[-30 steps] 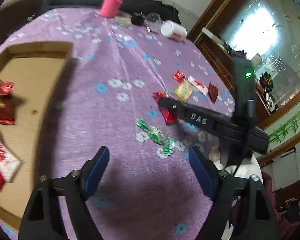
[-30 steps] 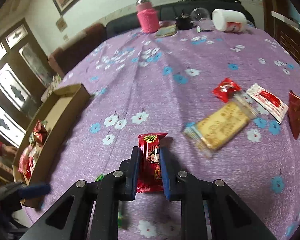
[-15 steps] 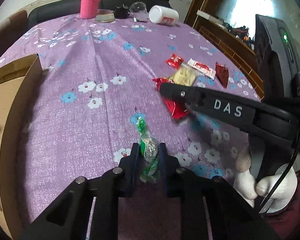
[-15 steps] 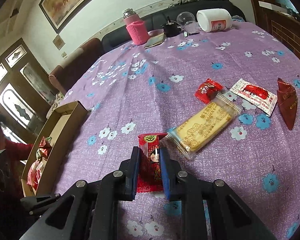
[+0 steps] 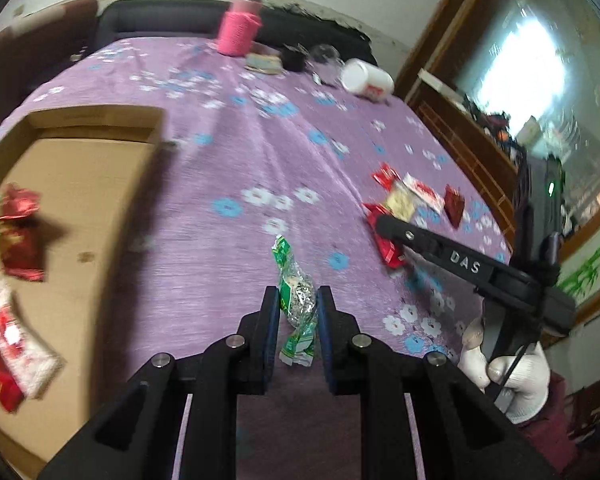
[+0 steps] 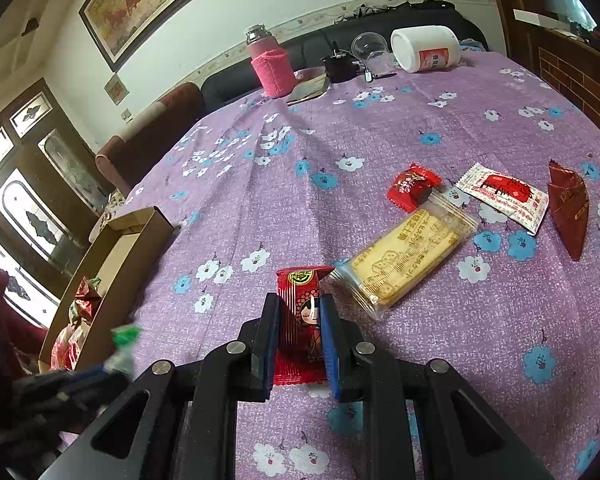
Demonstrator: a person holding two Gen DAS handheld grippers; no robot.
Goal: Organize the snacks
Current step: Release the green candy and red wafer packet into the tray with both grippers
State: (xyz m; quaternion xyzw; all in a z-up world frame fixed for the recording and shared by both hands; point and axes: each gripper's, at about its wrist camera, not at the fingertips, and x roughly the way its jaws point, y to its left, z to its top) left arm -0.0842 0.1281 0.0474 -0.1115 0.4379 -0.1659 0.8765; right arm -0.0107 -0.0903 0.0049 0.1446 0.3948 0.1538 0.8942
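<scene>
- The left gripper [image 5: 298, 312] is seen closed on a crinkled green-and-silver foil snack packet [image 5: 296, 300], which is clamped between the two blue-padded fingers [image 5: 271, 316] and held clear above the purple flowered tablecloth [image 5: 220, 240].
- In the right wrist view, the same green packet [image 6: 123, 344] appears blurred at the lower left, just beside the near end of the open brown cardboard box [image 6: 120, 256].
- The right gripper [image 6: 298, 340] is clamped on a red plastic snack packet printed with a cartoon girl's face [image 6: 302, 320]; the packet stands upright between the pads, its top edge rising above the fingertips.
- In the left wrist view, the box [image 5: 88, 216] lies flat on the left of the table; a crumpled red foil snack [image 5: 20, 232] and a red-and-white sachet [image 5: 16, 344] are seen inside it.
- On the cloth to the right, a clear-wrapped yellow biscuit bar [image 6: 408, 256] lies just beside the held red packet.
- Beyond it, a small red square candy wrapper [image 6: 412, 188] touches the biscuit's far end, with a white sachet bearing a red label [image 6: 504, 196] and a dark red cone-shaped wrapper [image 6: 570, 204] further right.
- At the far table edge, a bottle in a pink knitted sleeve [image 6: 270, 64] and a white plastic jar lying on its side [image 6: 426, 48] are visible.
</scene>
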